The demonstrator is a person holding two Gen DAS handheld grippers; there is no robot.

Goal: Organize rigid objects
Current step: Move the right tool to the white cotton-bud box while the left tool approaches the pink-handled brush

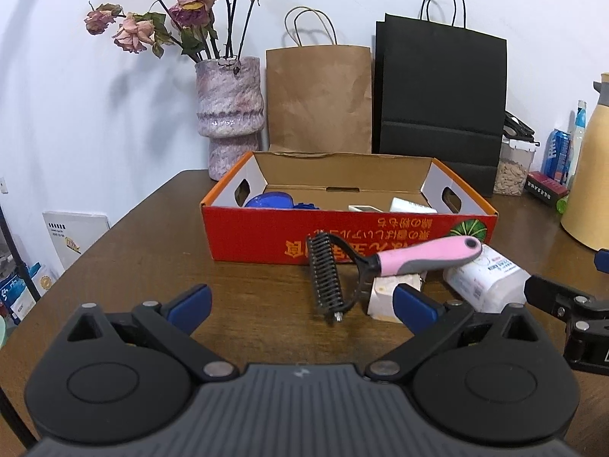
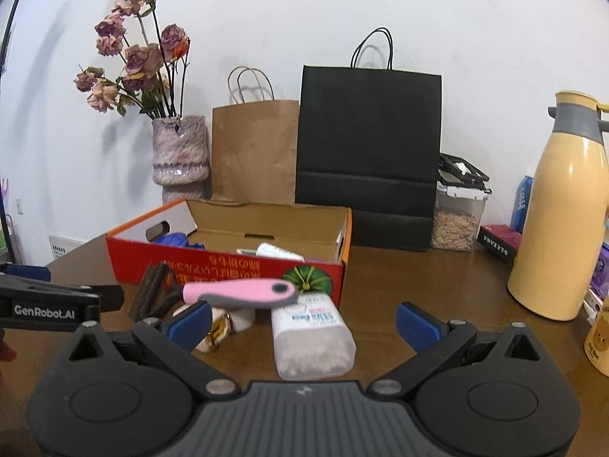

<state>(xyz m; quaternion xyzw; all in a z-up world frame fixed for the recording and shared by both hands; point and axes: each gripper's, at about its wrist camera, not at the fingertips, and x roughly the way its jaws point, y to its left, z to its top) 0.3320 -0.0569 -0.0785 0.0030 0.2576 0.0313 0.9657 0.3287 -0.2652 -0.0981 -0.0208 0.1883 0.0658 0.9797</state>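
Observation:
A red cardboard box stands open on the brown table and holds blue and white items. In front of it a pink-handled pet comb rests on a small white block and a clear cotton-swab box. My left gripper is open and empty, with the comb's black teeth just ahead between its fingers. My right gripper is open and empty, with the swab box between its fingers.
A vase of dried roses, a brown paper bag and a black paper bag stand behind the box. A yellow thermos, a jar of seeds and small packages crowd the right side.

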